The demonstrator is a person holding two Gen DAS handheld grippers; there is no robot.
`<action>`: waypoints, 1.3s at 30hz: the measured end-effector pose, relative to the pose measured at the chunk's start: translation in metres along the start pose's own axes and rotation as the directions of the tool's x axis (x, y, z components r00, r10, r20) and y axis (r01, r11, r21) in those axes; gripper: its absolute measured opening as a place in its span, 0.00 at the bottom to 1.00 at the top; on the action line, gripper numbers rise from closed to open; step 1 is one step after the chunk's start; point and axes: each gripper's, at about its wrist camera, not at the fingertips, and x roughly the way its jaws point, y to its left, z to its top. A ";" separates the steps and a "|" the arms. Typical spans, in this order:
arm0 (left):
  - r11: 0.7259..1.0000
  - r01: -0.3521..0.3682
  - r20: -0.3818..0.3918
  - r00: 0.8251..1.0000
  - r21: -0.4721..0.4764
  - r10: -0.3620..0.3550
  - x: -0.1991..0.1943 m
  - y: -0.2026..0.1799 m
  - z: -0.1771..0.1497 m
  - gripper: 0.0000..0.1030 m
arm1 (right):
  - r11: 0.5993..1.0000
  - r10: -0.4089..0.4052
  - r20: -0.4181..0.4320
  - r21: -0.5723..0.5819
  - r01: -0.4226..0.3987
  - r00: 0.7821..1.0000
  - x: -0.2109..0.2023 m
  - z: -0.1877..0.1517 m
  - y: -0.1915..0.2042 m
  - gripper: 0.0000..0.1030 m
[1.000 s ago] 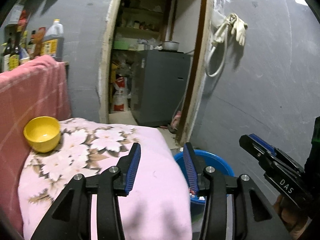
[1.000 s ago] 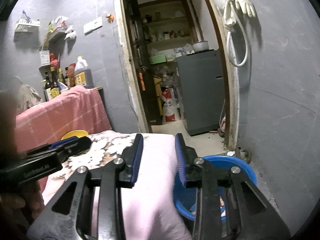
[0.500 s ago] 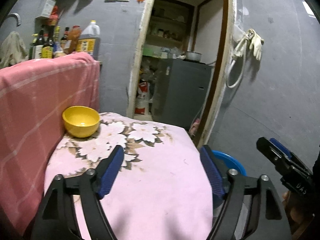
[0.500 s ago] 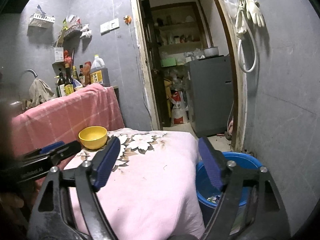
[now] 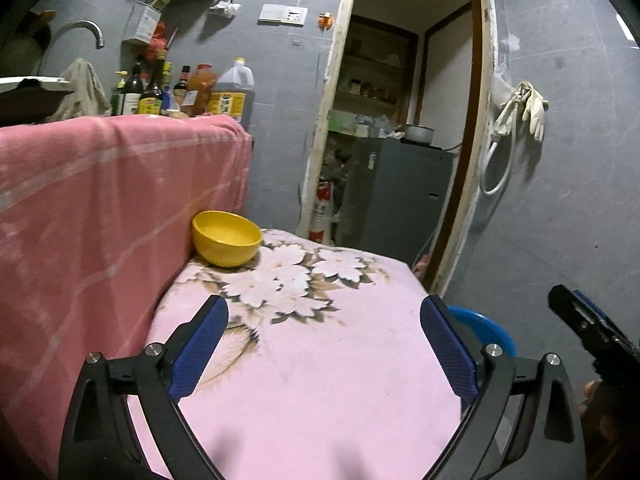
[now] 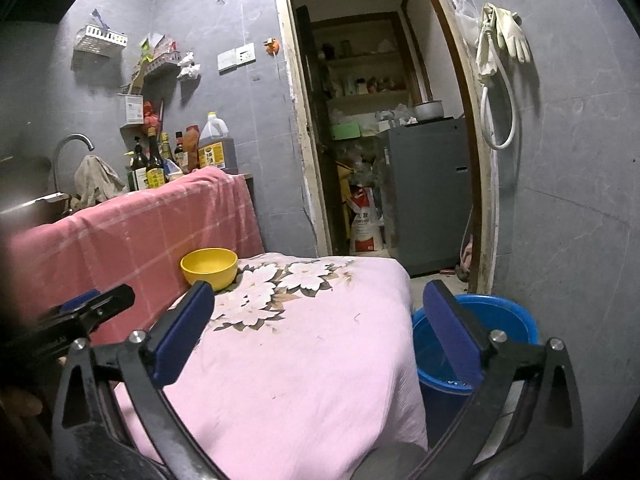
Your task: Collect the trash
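- The left gripper (image 5: 324, 320) is held over a pink flowered cloth (image 5: 320, 368); its jaws are opening, spread wide, and nothing is seen between them
- The right gripper (image 6: 316, 308) is held over the same pink flowered cloth (image 6: 304, 360), its jaws likewise opening and spread wide, with nothing gripped between the blue pads (image 6: 184, 332)
- A blue bucket (image 6: 500, 320) is seen on the floor just beside the right edge of the covered surface; a few scraps can be made out at its bottom behind the right finger, too small to identify
- From the left wrist view only a part of the bucket's rim (image 5: 484, 324) is shown, past the right finger
- A yellow bowl (image 5: 226, 238) is set upright at the far left corner of the cloth, next to a pink checked cloth (image 5: 100, 208) draped over a higher surface
- Small specks are scattered on the flowered cloth (image 6: 320, 336); what they are cannot be told
- Bottles (image 6: 160, 160) are lined up behind the checked cloth, near a tap (image 6: 72, 144)
- A pale rubber glove (image 6: 508, 36) and a hose are hung on the grey wall beside the doorway
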 end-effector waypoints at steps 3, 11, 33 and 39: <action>1.000 -0.016 0.007 1.000 0.004 0.016 -0.010 0.005 -0.007 0.91 | 1.000 0.008 0.015 0.005 -0.008 1.000 -0.009 -0.008 0.004 1.00; 0.998 -0.044 0.038 0.998 0.055 0.042 -0.026 0.008 -0.026 0.92 | 1.000 0.008 0.042 -0.018 -0.007 0.999 -0.029 -0.023 0.016 1.00; 0.996 -0.064 0.002 0.998 0.065 0.064 -0.031 0.021 -0.079 0.92 | 0.997 -0.054 -0.017 -0.064 0.053 0.998 -0.040 -0.073 0.023 1.00; 0.995 -0.064 -0.003 0.998 0.071 0.065 -0.031 0.023 -0.082 0.92 | 0.997 -0.067 -0.040 -0.051 0.065 0.997 -0.035 -0.075 0.019 1.00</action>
